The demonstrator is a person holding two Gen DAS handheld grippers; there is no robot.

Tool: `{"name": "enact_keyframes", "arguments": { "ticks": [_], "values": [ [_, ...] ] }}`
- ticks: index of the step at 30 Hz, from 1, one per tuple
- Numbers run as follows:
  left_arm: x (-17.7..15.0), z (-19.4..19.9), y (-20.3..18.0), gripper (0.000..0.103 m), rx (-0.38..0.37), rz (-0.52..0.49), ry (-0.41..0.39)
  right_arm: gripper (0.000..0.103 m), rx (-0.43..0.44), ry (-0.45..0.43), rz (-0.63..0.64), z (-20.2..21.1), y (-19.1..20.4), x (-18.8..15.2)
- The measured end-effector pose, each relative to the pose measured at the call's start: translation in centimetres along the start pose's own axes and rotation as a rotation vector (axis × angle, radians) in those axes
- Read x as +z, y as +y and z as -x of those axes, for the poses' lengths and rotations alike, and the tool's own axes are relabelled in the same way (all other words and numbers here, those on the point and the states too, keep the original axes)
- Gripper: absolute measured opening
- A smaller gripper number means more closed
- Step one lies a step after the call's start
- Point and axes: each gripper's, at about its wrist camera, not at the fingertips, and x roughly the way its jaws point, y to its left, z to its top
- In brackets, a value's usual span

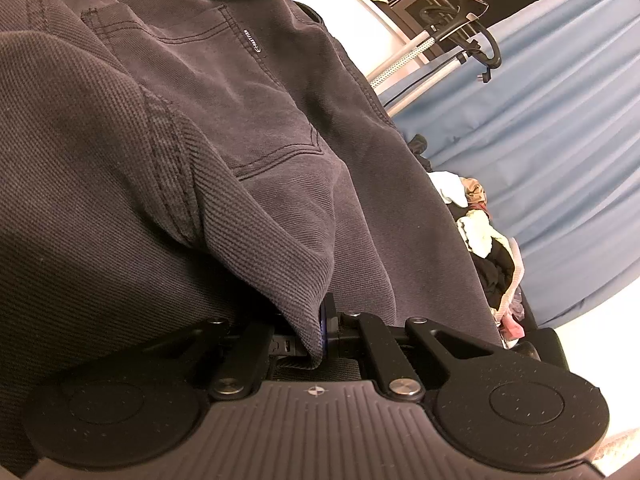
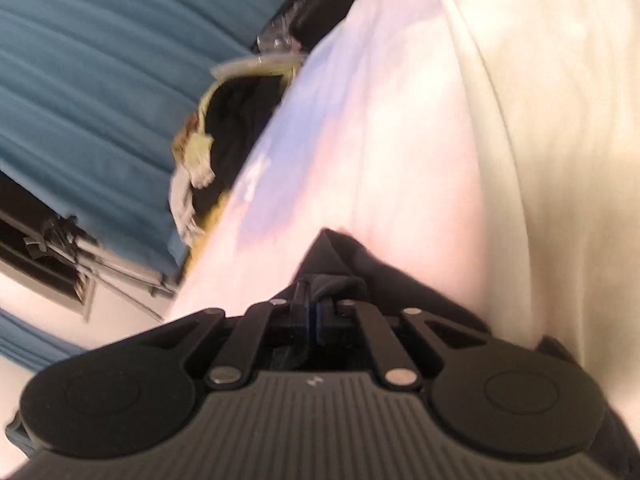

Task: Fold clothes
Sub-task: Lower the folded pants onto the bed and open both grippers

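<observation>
Charcoal twill filled most of the left wrist view: a pair of dark trousers [image 1: 208,128], back pocket and its small woven label facing the camera, draped up and away from the left gripper [image 1: 316,336]. Its jaws were pressed together on a fold of that cloth, the fabric bunching over the fingertips and hiding most of them. In the right wrist view, which was blurred, the right gripper [image 2: 314,316] was likewise closed on a dark bunched corner of cloth [image 2: 340,264], which I judged to be another part of the same trousers, though the pictures did not prove it. Beyond that corner lay a pale, whitish sheet [image 2: 460,140] covering the work surface.

The main risk, as I judged it, was slippage. Each grip held only a small pinch near an edge, and the weight of heavy twill hanging from it could drag the cloth out if the hands moved fast or pulled apart too hard. The blur on the right suggested quick motion, which would make that worse. An uneven lift could also leave the legs misaligned, so that any fold came out crooked.

To the far right in the left view a heap of mixed laundry [image 1: 488,240] sat near the trousers' edge, against a blue curtain [image 1: 560,120]; a trailing leg could catch it and drag pieces along.
</observation>
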Motion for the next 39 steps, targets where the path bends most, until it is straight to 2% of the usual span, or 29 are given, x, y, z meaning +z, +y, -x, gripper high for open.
{"name": "enact_keyframes", "arguments": {
  "ticks": [2, 4, 8, 11, 12, 13, 14, 15, 16, 20, 22, 23, 24, 25, 26, 27, 28, 32, 34, 39],
  "values": [
    [0.0, 0.0, 0.0, 0.005, 0.001, -0.002, -0.001, 0.008, 0.014, -0.062, 0.107, 0.1, 1.9, 0.0],
    [0.1, -0.1, 0.0, 0.005, 0.002, -0.003, -0.003, 0.024, 0.03, -0.1, 0.216, 0.3, 3.5, -0.3],
    [0.1, -0.1, 0.0, 0.005, 0.002, -0.008, -0.004, 0.025, 0.084, -0.194, 0.372, 0.7, 5.9, -0.6],
    [0.2, -0.2, 0.0, 0.005, -0.001, -0.011, -0.004, 0.025, 0.021, -0.217, 0.403, -0.8, 6.9, 0.7],
    [0.2, -0.2, 0.0, 0.005, -0.002, -0.012, -0.005, 0.03, -0.013, -0.216, 0.411, -1.5, 6.4, 0.9],
    [0.2, -0.2, 0.0, 0.005, 0.0, -0.013, -0.007, 0.048, -0.057, -0.213, 0.417, -2.6, 5.9, 1.0],
    [0.2, -0.2, 0.0, 0.005, 0.001, -0.014, -0.01, 0.061, -0.101, -0.216, 0.408, -3.0, 4.9, 0.9],
    [0.1, -0.3, -0.1, 0.005, 0.002, -0.016, -0.013, 0.081, -0.145, -0.221, 0.395, -3.2, 3.8, 0.8],
    [0.1, -0.4, -0.1, 0.006, 0.005, -0.019, -0.017, 0.087, -0.15, -0.236, 0.36, -3.1, 2.8, 0.8],
    [-0.1, -0.5, -0.7, 0.015, 0.006, -0.061, -0.033, 0.093, -0.118, -0.314, 0.262, -0.5, 1.0, 1.2],
    [-0.2, -0.5, -1.0, 0.034, -0.021, -0.095, -0.038, 0.097, -0.092, -0.356, 0.277, 1.3, 1.7, 0.8],
    [-0.3, -0.4, -1.3, 0.041, -0.034, -0.117, -0.04, 0.098, -0.079, -0.376, 0.287, 2.3, 2.1, 0.6],
    [-0.4, -0.2, -1.8, 0.054, -0.041, -0.152, -0.039, 0.1, -0.065, -0.396, 0.296, 3.2, 2.5, 0.3],
    [-0.7, 0.0, -2.5, 0.065, -0.037, -0.2, -0.036, 0.101, -0.048, -0.398, 0.327, 4.1, 3.1, -0.1],
    [-0.9, 0.2, -3.2, 0.071, -0.031, -0.249, -0.033, 0.102, -0.029, -0.395, 0.364, 4.9, 3.8, -0.5],
    [-1.3, 0.5, -3.9, 0.082, -0.021, -0.301, -0.031, 0.103, -0.02, -0.39, 0.408, 5.7, 4.7, -1.0],
    [-1.8, 0.9, -4.5, 0.09, -0.016, -0.353, -0.028, 0.103, -0.015, -0.388, 0.456, 6.6, 5.6, -1.6],
    [-3.4, 2.9, -5.9, 0.091, -0.002, -0.472, -0.011, 0.103, 0.03, -0.366, 0.608, 10.8, 7.9, -4.7],
    [-3.8, 4.0, -6.4, 0.093, -0.003, -0.498, -0.005, 0.103, 0.052, -0.327, 0.641, 12.1, 8.7, -6.0],
    [-4.2, 7.8, -7.3, 0.097, -0.034, -0.527, -0.051, 0.103, 0.119, -0.254, 0.674, 16.1, 9.6, -9.0]
  ]
}}
